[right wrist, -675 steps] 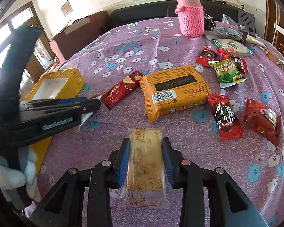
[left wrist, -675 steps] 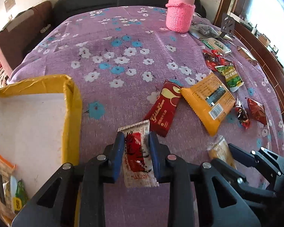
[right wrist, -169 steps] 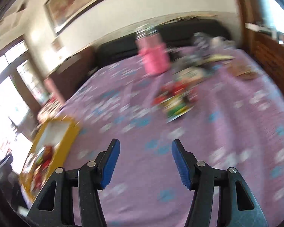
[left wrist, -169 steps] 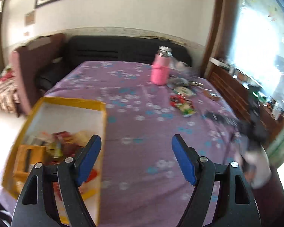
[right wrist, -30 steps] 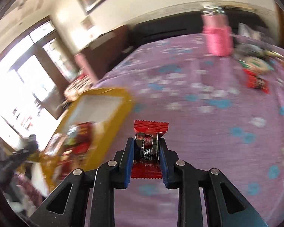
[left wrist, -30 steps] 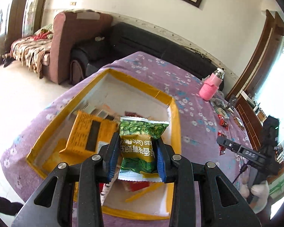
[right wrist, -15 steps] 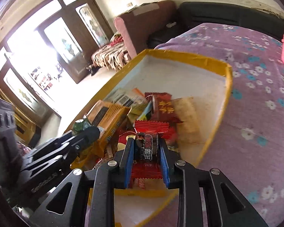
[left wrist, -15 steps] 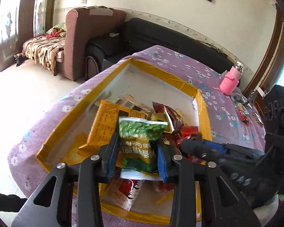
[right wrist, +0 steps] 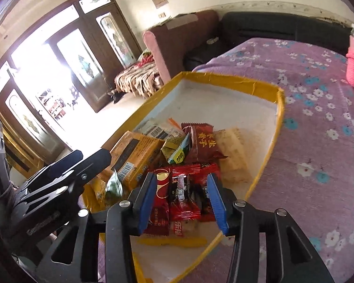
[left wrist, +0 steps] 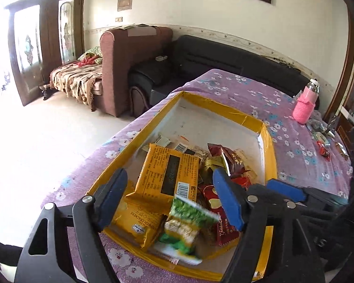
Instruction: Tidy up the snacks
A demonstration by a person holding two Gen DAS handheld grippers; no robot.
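Observation:
A yellow-rimmed box (left wrist: 220, 108) on the purple flowered table holds several snack packets. My left gripper (left wrist: 170, 200) is open above the box's near end. The green snack bag (left wrist: 185, 224) sits blurred below it, free of the jaws, beside a large orange cracker pack (left wrist: 170, 172). My right gripper (right wrist: 181, 198) is open over the box (right wrist: 279, 108). The small red snack packet (right wrist: 184, 198) lies between its jaws on the pile, not gripped. The right gripper's blue tips also show in the left wrist view (left wrist: 285, 189).
A pink bottle (left wrist: 305, 105) stands far right on the table, with a few loose packets (left wrist: 323, 147) near it. A brown armchair (left wrist: 129, 56) and black sofa (left wrist: 224, 56) stand behind. The table edge runs left of the box.
Both grippers have opened. The green bag has dropped from the left gripper and the red packet from the right gripper, both into the box.

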